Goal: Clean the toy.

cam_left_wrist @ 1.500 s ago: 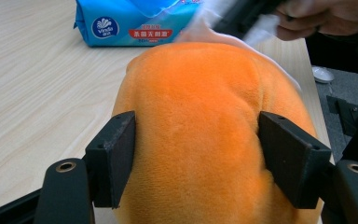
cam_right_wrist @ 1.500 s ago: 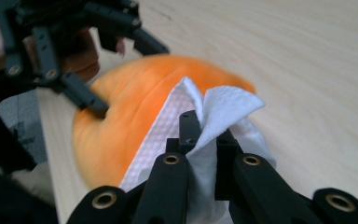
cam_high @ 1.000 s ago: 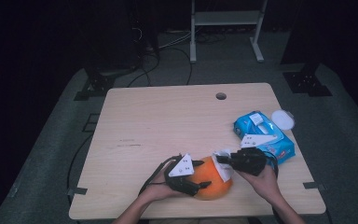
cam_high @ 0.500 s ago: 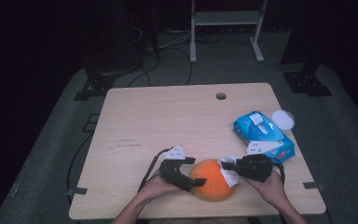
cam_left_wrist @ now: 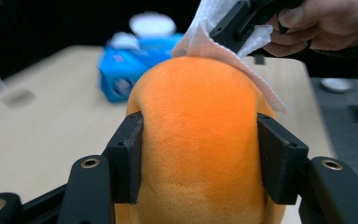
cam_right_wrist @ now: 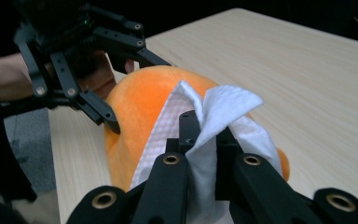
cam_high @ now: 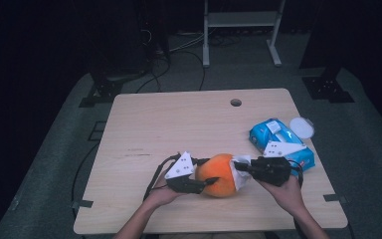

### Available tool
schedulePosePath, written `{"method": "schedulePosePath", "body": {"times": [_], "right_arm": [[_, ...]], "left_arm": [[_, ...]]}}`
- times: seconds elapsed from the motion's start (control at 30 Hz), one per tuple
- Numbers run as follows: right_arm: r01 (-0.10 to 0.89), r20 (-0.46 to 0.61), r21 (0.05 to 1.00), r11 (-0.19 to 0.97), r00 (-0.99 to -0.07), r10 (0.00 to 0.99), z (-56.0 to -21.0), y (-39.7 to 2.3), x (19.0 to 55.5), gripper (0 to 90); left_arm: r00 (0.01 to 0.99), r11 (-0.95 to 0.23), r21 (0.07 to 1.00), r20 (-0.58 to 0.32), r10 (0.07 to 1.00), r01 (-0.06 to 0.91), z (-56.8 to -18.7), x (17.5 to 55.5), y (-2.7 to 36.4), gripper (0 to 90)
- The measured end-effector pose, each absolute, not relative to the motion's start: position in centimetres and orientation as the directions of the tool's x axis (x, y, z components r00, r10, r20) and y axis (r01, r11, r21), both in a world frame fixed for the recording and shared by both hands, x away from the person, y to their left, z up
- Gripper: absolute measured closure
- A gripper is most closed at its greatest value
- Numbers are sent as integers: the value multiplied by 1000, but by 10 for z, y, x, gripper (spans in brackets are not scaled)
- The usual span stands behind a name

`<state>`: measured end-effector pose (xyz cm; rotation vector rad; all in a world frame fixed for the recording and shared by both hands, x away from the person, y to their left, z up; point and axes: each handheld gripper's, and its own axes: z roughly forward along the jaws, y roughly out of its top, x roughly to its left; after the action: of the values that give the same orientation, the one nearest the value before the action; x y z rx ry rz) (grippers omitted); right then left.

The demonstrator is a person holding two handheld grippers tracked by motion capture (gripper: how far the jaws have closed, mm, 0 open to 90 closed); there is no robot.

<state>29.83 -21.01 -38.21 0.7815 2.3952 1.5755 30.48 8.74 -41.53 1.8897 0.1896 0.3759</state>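
Note:
An orange plush toy lies near the front edge of the wooden table. My left gripper comes at it from the left. In the left gripper view its jaws have just been closing, and both pads now press into the sides of the plush. My right gripper is at the toy's right side, shut on a crumpled white wipe. The wipe rests against the orange surface, pinched between the right gripper's fingertips.
A blue pack of wipes lies at the table's right edge, just behind my right hand. A round white lid sits beside it. A small hole is in the tabletop at the back. Dark floor and stands surround the table.
The left gripper came off the plush, drew back to the left with its jaws wide, then closed around the toy's left side. The right gripper kept the wipe against the toy.

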Motion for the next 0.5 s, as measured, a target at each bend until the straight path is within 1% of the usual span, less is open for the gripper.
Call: {"method": "schedulePosePath", "body": {"times": [0.07, 0.13, 0.17, 0.2, 0.23, 0.3, 0.37, 0.4, 0.43, 0.47, 0.5], "right_arm": [[329, 139, 892, 309, -851, 506, -383, -204, 304, 856], [336, 122, 870, 361, -855, 504, -391, -196, 308, 857], [351, 130, 853, 387, -861, 492, -400, -191, 308, 857], [352, 138, 854, 384, -864, 484, -405, -189, 307, 858], [356, 153, 856, 376, -867, 473, -410, -188, 305, 858], [349, 150, 854, 385, -875, 461, -409, -186, 302, 858], [333, 128, 851, 406, -882, 454, -408, -184, 299, 858], [327, 120, 851, 411, -883, 453, -407, -184, 298, 858], [327, 120, 851, 412, -883, 454, -407, -184, 297, 858], [327, 120, 851, 411, -883, 453, -408, -184, 297, 858], [329, 123, 850, 411, -884, 452, -408, -185, 298, 858]], "left_arm": [[938, -351, 935, 154, 310, -37, -422, 309, 92, 407], [947, -408, 913, 134, 290, -4, -431, 313, 94, 366], [953, -405, 914, 110, 281, 14, -433, 314, 95, 297], [958, -387, 921, 63, 281, 53, -433, 316, 98, 259], [958, -375, 923, 30, 285, 82, -432, 317, 101, 193], [949, -350, 927, -18, 316, 134, -428, 321, 106, 97], [939, -335, 925, -57, 339, 177, -428, 325, 110, 79], [939, -341, 918, -83, 334, 202, -430, 326, 110, 77], [942, -351, 914, -86, 324, 204, -432, 326, 109, 84], [951, -361, 912, -87, 298, 196, -434, 325, 108, 115], [954, -364, 911, -88, 286, 193, -435, 324, 107, 175]]}}
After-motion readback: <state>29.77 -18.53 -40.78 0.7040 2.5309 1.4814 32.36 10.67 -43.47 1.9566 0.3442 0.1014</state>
